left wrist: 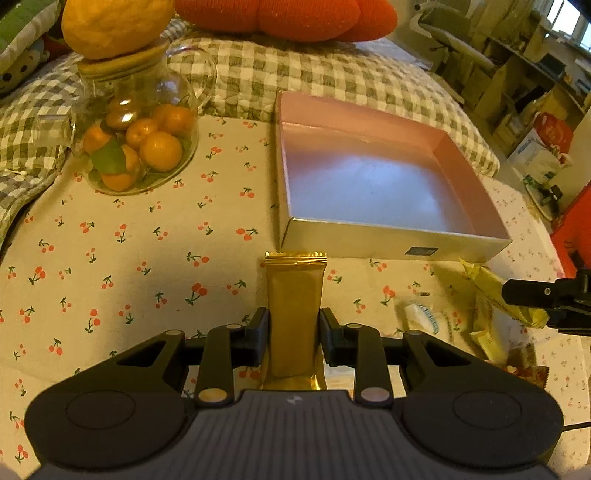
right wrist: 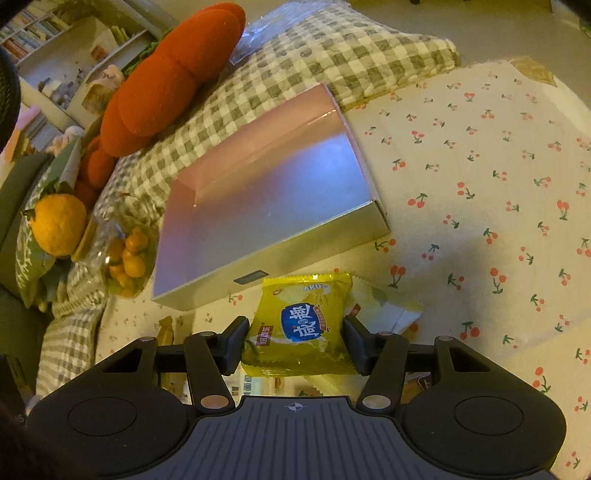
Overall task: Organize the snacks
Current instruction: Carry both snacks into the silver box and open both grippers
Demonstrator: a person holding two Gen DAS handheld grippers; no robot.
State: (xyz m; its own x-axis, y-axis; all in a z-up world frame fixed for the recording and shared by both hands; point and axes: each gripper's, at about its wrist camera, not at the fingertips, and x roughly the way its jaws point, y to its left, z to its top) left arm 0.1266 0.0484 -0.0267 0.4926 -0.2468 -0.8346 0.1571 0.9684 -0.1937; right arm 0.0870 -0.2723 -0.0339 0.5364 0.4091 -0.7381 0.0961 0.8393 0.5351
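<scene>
Left gripper [left wrist: 294, 334] clamps an unmarked gold snack bar [left wrist: 294, 314]; right gripper [right wrist: 294, 341] pinches a yellow snack packet [right wrist: 301, 325] with a blue label of Chinese characters; beyond both, an empty pink box [left wrist: 369, 242] sits on cherry-print cloth [left wrist: 129, 251]; a glass jar [left wrist: 140, 140] of oranges stands beside it.

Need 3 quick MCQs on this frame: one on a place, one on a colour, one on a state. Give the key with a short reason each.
1. Where does the big citrus fruit sit?
A. in the box
B. on the glass jar's lid
C. on the cherry-print cloth

2. What colour is the packet in the left gripper?
A. gold
B. blue
C. red

3. The open box is:
A. empty
B. half full
C. lidded

Key: B, it rests on the lid of the glass jar; A, shiny gold wrapper between the fingers; A, only the bare inside shows.
</scene>
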